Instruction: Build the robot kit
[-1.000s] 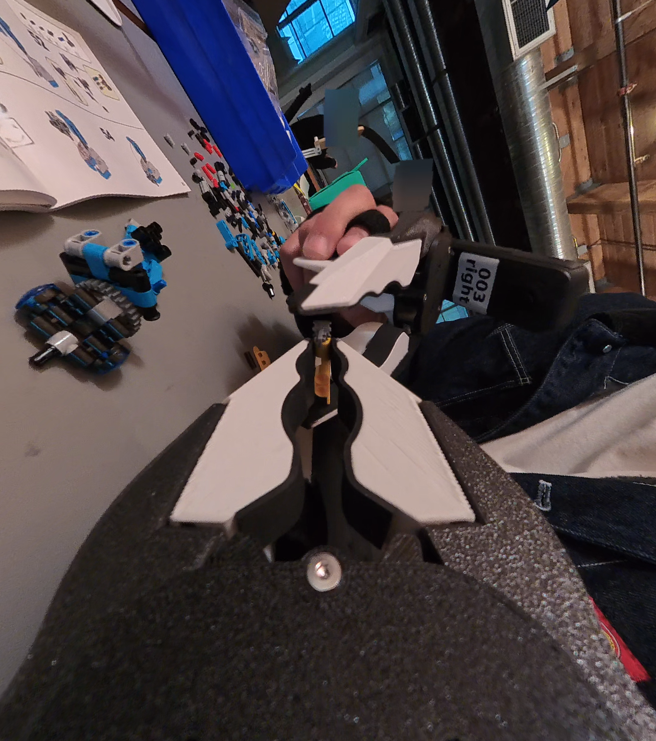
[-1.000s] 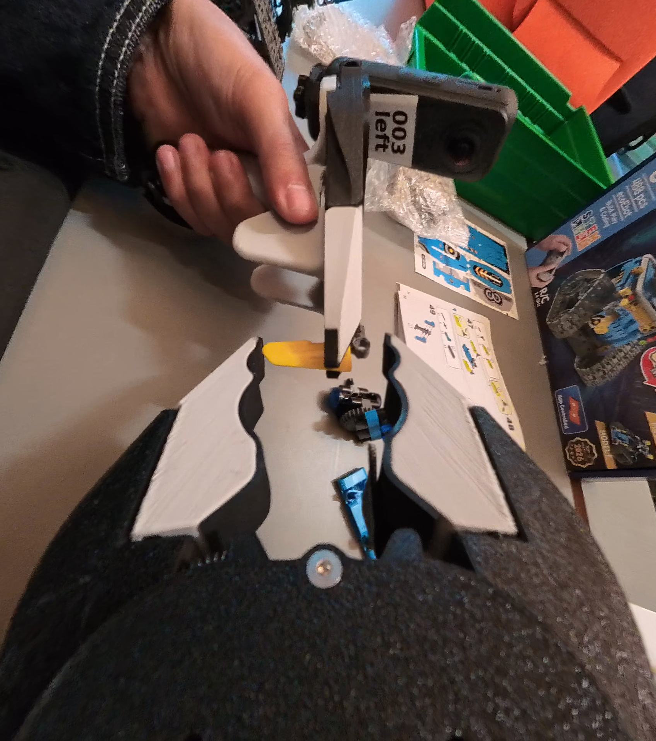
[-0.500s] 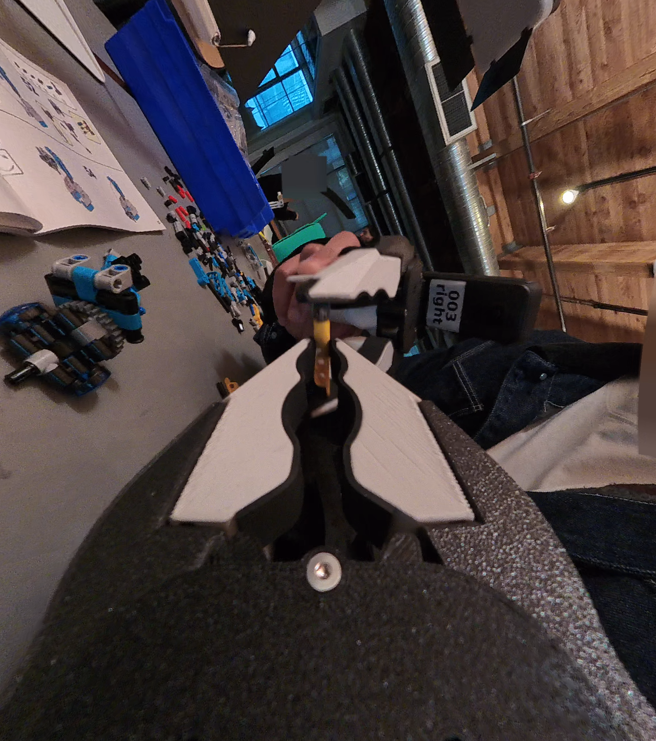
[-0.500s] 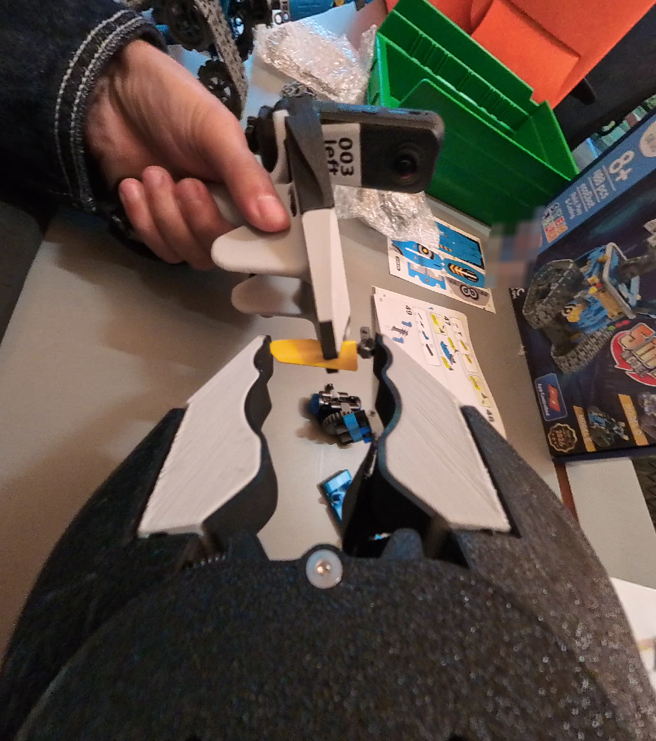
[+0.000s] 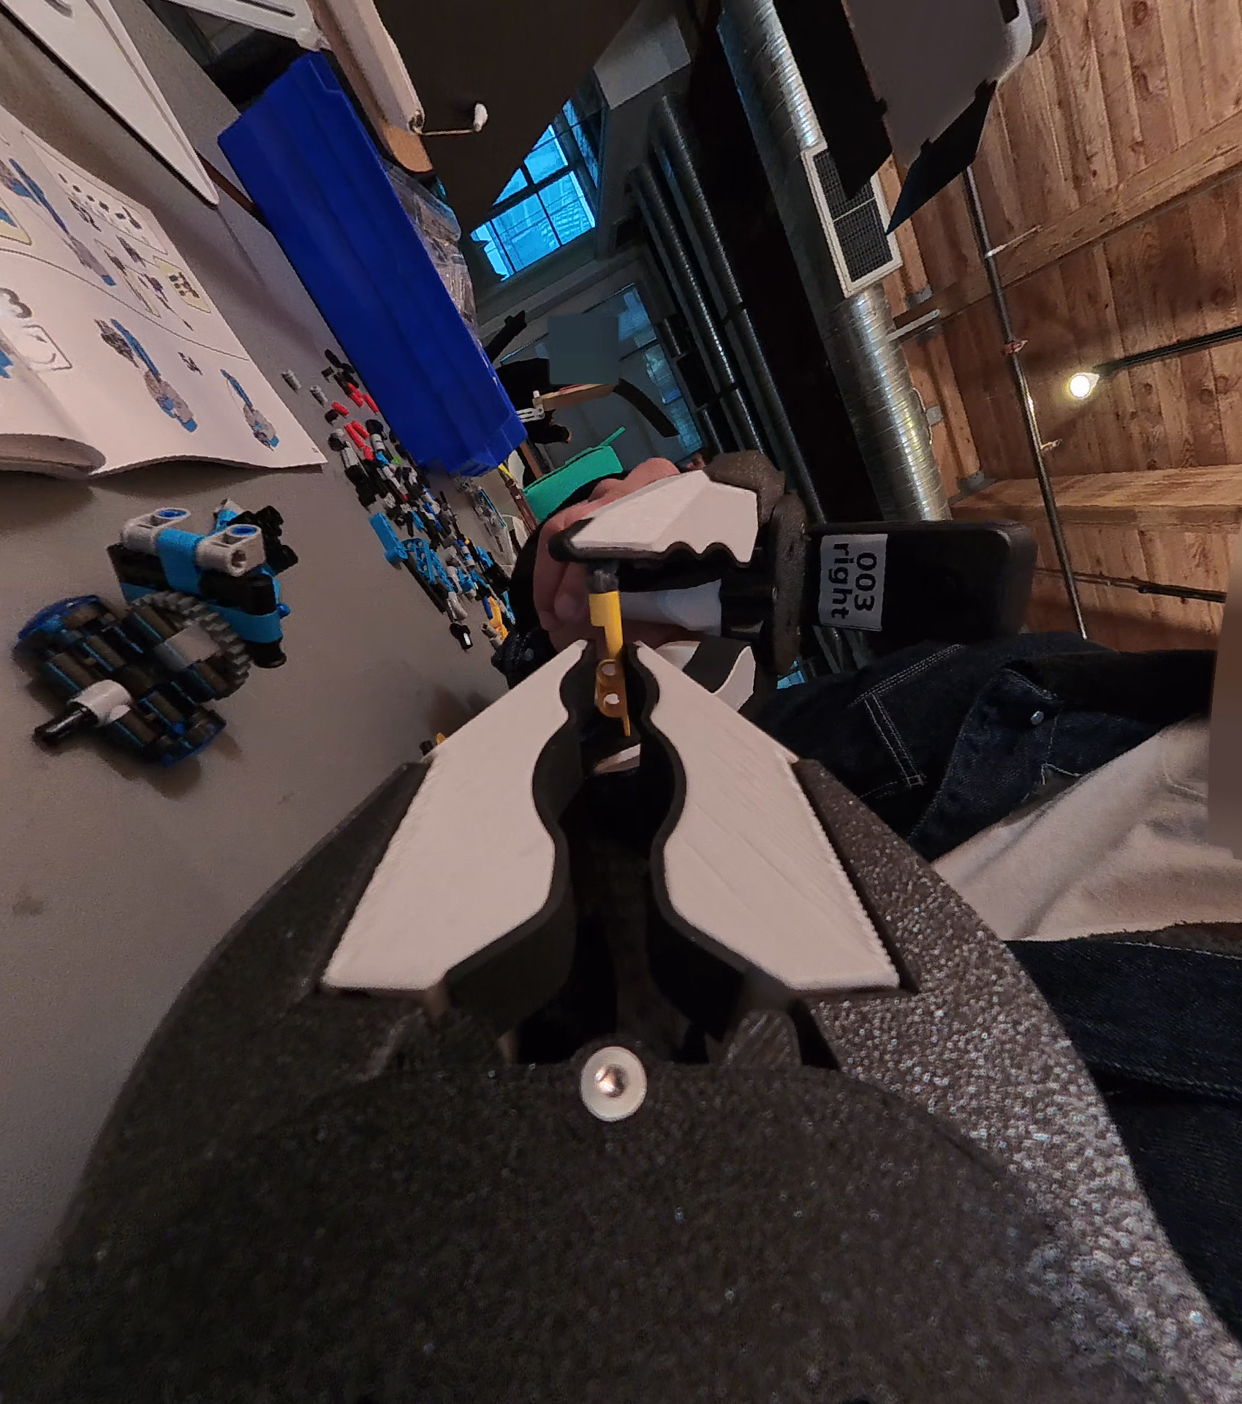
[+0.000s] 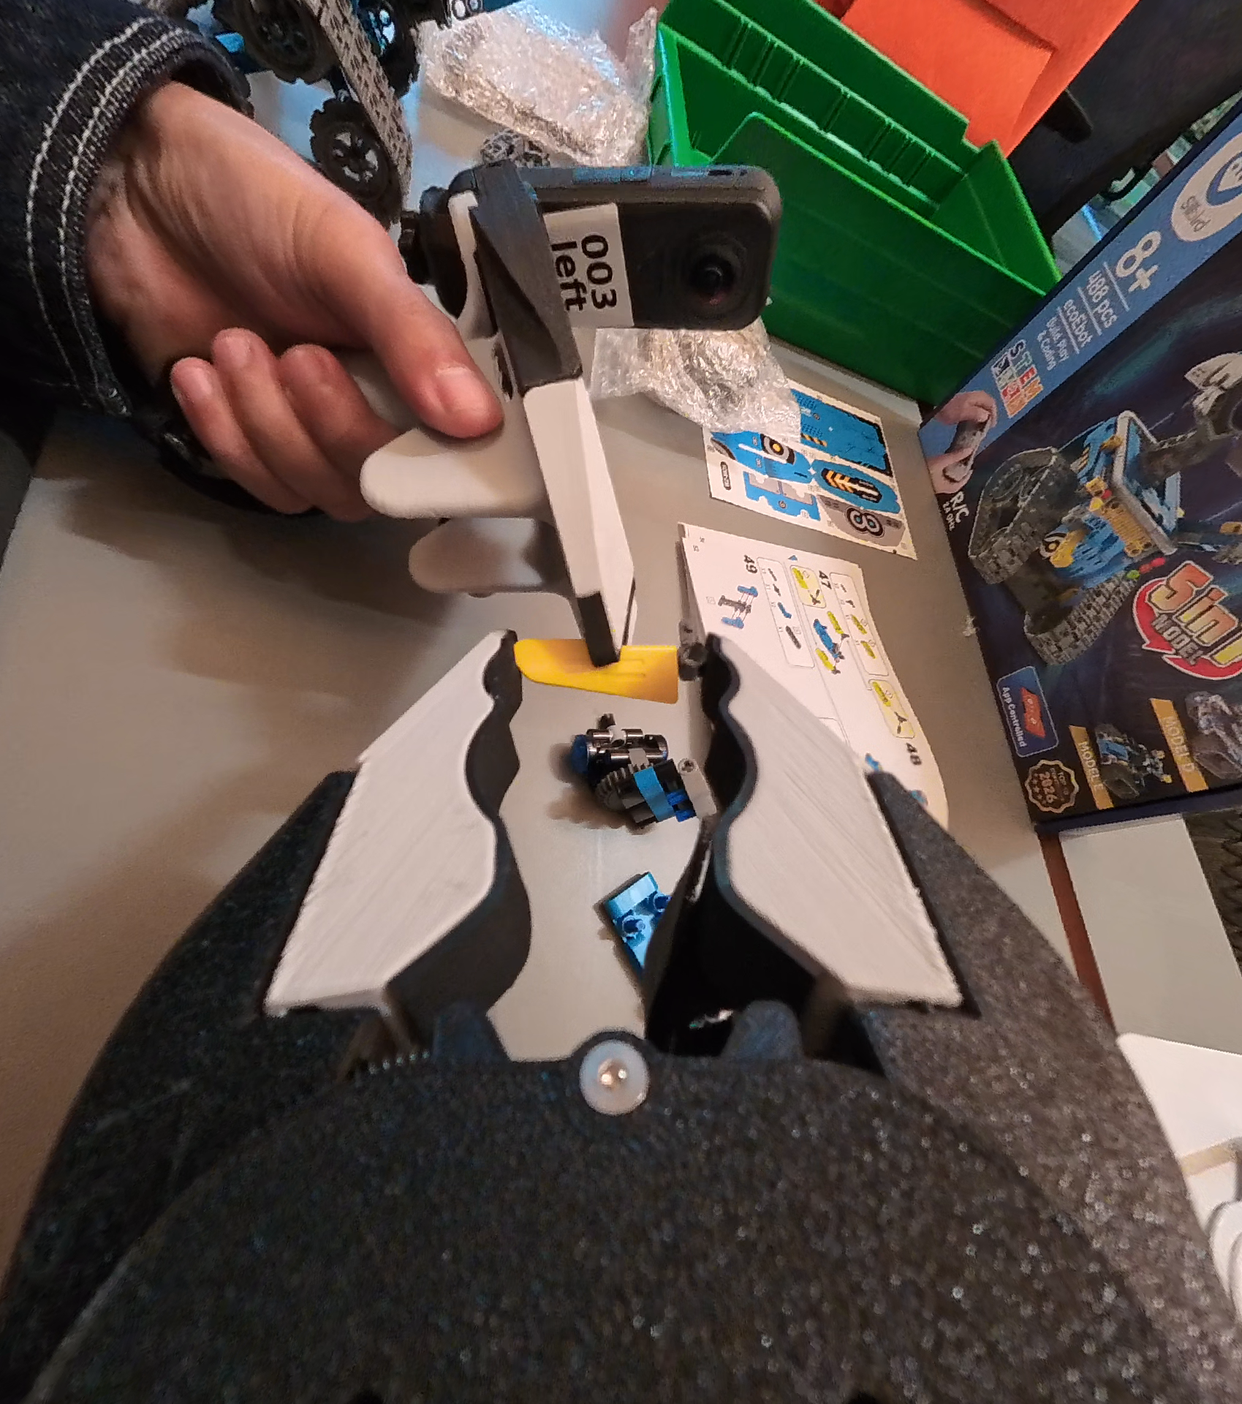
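Note:
My left gripper (image 5: 610,649) is shut on a flat yellow building piece (image 5: 608,672) and holds it edge-on above the grey table (image 5: 109,874). In the right wrist view the left gripper (image 6: 602,638) comes down from above and pinches the yellow piece (image 6: 564,659) across its middle. My right gripper (image 6: 606,646) brackets the piece lengthwise: one fingertip (image 6: 504,646) touches one end, and the other presses a small grey pin (image 6: 690,653) against the other end. The right gripper (image 5: 587,600) and the pin (image 5: 602,579) also show in the left wrist view.
A blue and black tracked model (image 5: 147,646), an open instruction booklet (image 5: 71,342), loose small parts (image 5: 412,494) and a blue bin (image 5: 374,304) lie to the left. Below my right gripper are a small blue-black assembly (image 6: 633,775), a blue piece (image 6: 633,908), a leaflet (image 6: 807,630), green bins (image 6: 830,190) and a printed box (image 6: 1172,494). Left and right tips are no more than a few centimetres apart.
My right jaws have narrowed until they touch the yellow piece and the pin. Both grippers have shifted slightly together; the left stays shut on the yellow piece.

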{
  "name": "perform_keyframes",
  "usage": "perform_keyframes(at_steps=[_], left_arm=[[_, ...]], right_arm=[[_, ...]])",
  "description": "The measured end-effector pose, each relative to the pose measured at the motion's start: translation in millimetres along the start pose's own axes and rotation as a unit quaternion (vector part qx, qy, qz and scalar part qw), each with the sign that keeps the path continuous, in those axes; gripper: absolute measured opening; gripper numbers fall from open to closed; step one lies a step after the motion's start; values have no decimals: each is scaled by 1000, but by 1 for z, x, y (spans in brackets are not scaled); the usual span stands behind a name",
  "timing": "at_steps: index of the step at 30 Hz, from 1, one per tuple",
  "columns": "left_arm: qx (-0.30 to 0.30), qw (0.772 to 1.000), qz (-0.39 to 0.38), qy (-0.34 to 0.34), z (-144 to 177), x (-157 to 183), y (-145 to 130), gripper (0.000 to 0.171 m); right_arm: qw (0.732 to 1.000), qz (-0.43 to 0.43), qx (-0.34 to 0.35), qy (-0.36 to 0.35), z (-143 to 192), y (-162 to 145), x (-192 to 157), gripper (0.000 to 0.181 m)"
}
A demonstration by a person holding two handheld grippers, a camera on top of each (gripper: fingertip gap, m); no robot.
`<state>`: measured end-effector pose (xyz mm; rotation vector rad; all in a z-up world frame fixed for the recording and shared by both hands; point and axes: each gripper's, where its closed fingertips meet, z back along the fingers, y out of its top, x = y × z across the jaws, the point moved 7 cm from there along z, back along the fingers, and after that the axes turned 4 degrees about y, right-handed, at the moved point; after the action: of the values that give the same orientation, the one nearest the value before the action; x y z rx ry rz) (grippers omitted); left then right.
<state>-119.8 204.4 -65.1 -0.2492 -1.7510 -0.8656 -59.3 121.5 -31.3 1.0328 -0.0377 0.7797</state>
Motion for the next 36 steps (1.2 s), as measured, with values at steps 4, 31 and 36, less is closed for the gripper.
perform_keyframes(at_steps=[4, 31, 36], left_arm=[[5, 1000, -7, 9, 0, -1, 0, 7], [94, 977, -123, 145, 43, -5, 33, 7], [36, 979, -144, 141, 24, -7, 24, 7]], right_arm=[[1000, 9, -2, -12, -1, -1, 0, 47], [925, -345, 152, 51, 10, -44, 38, 37], [869, -425, 202, 152, 14, -50, 41, 28]])
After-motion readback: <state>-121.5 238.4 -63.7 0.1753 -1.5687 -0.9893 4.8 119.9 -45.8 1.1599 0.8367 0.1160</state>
